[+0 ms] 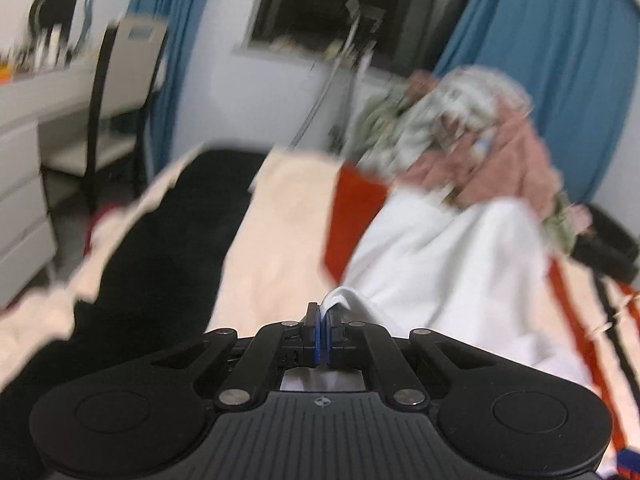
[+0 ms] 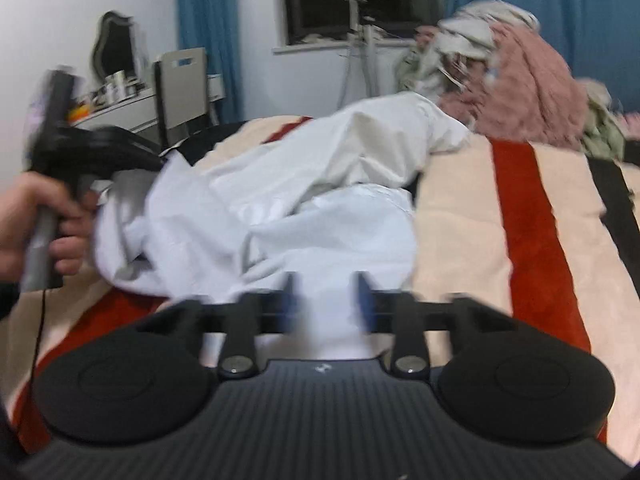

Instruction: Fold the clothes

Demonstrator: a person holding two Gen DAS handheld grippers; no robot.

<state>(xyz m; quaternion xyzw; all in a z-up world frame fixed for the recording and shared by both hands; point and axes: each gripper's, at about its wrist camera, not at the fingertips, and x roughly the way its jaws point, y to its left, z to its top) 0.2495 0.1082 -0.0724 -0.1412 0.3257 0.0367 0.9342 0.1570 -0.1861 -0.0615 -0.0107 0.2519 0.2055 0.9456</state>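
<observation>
Crumpled white cotton garment (image 2: 280,200) lying in a heap on the cream bed cover with red and black stripes (image 2: 532,216), at centre of the right wrist view. Left tool (image 1: 326,312) clenched on a fold of white hem, blue pads pinched together. Right tool (image 2: 326,292) released, jaws apart, white cloth showing between them but not gripped. Hand (image 2: 28,220) at nine o'clock holding the left tool's handle. Pile of pink and patterned laundry (image 2: 512,76) at one o'clock, well clear.

Recommended: keep the hem pinched, draw it taut and low, take a second corner with the right tool before lifting, flatten before folding.
</observation>
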